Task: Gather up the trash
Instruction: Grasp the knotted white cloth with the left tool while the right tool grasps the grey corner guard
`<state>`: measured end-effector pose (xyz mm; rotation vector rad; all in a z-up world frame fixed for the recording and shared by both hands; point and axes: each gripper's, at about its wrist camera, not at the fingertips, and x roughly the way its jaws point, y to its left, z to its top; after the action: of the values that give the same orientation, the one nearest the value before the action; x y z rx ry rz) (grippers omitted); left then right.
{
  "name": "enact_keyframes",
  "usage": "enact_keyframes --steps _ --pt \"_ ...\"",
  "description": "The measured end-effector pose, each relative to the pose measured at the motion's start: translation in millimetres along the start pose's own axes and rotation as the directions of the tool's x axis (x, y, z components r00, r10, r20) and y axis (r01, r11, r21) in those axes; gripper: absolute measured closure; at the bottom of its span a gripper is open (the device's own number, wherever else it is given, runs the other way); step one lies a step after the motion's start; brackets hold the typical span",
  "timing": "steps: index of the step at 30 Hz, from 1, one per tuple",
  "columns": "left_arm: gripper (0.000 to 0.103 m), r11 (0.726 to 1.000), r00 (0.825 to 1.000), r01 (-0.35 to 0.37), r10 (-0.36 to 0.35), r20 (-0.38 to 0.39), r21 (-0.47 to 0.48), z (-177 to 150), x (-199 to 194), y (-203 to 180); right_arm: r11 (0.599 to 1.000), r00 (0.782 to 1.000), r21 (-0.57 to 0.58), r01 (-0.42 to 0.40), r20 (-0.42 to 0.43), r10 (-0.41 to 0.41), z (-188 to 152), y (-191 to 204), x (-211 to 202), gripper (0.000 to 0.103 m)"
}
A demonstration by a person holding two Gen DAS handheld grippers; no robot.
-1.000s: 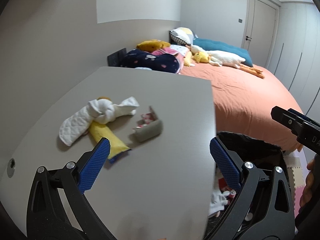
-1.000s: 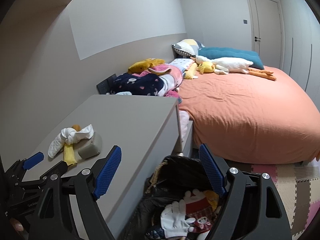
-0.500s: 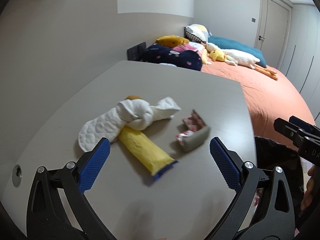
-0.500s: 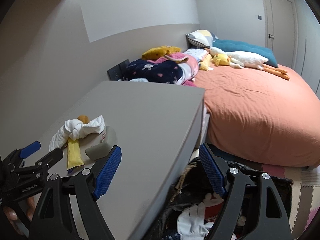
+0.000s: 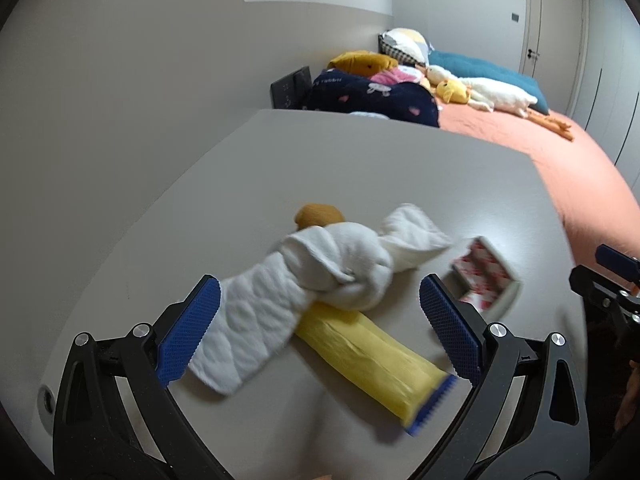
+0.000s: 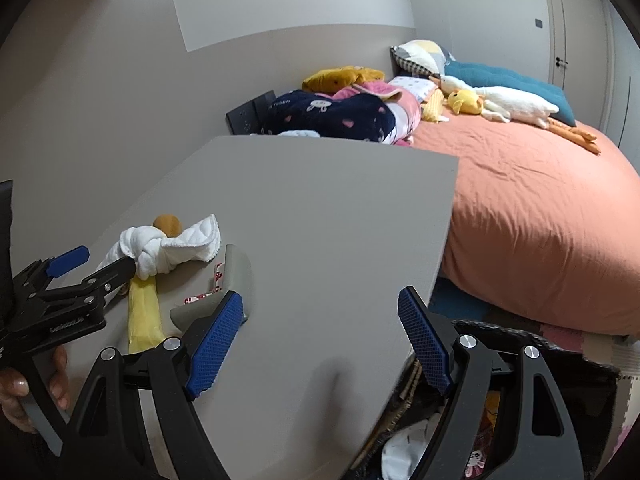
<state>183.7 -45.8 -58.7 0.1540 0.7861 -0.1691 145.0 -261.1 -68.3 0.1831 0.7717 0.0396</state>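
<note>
Two black claws (image 5: 320,330) (image 6: 320,342), blue cross-hatched pads (image 5: 188,332), silver screws, white lettering.

Not much text to be read here tbh. Pale lettering is printed on the navy blue plush pillow with pink hearts (image 6: 336,114) at about 12 o'clock, roughly "rabbit". White lettering on the left gripper (image 6: 100,272) stays illegible.

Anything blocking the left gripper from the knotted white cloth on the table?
Nothing visible does. The left gripper has its jaws open, and the knotted white cloth already lies between them. It rests on top of the yellow packet.
</note>
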Motion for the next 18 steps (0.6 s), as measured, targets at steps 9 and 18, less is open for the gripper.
enact_keyframes --steps 9,18 --pt "0.007 0.999 0.999 0.042 -0.042 -0.028 0.01 5.9 26.7 13.5 0.996 0.995 0.024 -0.089 -0.043 0.09 9.6 21.4 27.1 0.023" --pt "0.007 0.987 0.986 0.154 -0.157 -0.049 -0.055 2.8 39.6 29.6 0.99 0.983 0.02 -0.14 -0.117 0.142 4.9 45.7 56.4 0.023"
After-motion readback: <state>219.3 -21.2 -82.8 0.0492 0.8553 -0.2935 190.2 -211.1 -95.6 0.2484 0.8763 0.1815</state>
